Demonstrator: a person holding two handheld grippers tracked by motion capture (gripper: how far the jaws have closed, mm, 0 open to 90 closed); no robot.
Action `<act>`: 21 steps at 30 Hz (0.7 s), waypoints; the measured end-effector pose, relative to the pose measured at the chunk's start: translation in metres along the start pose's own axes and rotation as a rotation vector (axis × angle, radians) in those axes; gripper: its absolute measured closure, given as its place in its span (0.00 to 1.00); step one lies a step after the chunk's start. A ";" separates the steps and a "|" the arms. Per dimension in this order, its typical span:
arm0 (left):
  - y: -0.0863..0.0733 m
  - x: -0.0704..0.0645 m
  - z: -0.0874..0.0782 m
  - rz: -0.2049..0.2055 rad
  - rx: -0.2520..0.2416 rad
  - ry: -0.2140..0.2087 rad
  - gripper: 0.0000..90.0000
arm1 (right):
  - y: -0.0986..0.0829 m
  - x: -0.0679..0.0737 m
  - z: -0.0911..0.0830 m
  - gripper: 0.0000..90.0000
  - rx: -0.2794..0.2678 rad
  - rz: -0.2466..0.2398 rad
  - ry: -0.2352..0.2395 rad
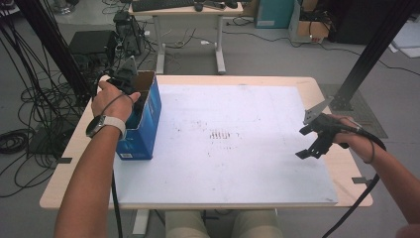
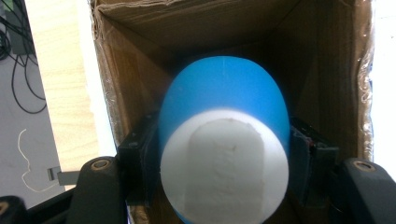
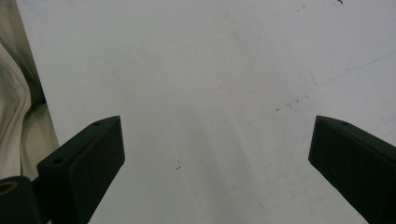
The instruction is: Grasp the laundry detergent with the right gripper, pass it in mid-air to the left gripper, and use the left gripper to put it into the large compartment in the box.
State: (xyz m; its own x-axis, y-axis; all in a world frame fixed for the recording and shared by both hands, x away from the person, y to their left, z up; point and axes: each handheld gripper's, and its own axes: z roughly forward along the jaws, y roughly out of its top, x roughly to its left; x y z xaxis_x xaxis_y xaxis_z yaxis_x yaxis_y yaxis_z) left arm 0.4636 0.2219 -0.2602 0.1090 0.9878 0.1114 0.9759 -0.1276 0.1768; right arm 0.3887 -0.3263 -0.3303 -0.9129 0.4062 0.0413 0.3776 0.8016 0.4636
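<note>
The blue cup [image 2: 223, 140] sits right between the two black fingers [image 2: 135, 161] of the left gripper [image 2: 224, 163]. The fingers press on its two sides and pinch it tight. The cup's round white bottom faces the camera on that gripper, and its blue body points away, down into the box [image 2: 135, 56]. Brown cardboard walls stand all around the cup.

From the high view, the left gripper [image 1: 130, 84] is at the open top of the box [image 1: 148, 119], which is blue on the outside. The box stands on the left side of the table [image 1: 297, 84], at the edge of a big white board [image 1: 223, 139]. The left hand [image 1: 110, 99] holds the gripper there.

The right gripper [image 1: 311, 146] is well apart, over the right side of the board. Its fingers [image 3: 88, 158] are spread wide with nothing between them, just the white board below.
</note>
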 end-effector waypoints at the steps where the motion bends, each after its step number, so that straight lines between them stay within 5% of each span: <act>1: 0.000 0.000 0.000 0.002 0.001 0.001 0.41 | 0.000 0.000 0.000 0.04 -0.001 -0.001 0.000; 21: 0.000 0.001 0.000 0.009 -0.003 0.000 0.42 | 0.000 0.000 0.001 0.04 0.005 -0.006 0.002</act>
State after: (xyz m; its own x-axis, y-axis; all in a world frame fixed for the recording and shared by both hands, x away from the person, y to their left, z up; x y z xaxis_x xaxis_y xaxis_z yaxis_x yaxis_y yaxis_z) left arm 0.4640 0.2226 -0.2605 0.1177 0.9866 0.1126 0.9743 -0.1367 0.1792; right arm 0.3890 -0.3259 -0.3315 -0.9152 0.4010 0.0403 0.3734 0.8061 0.4592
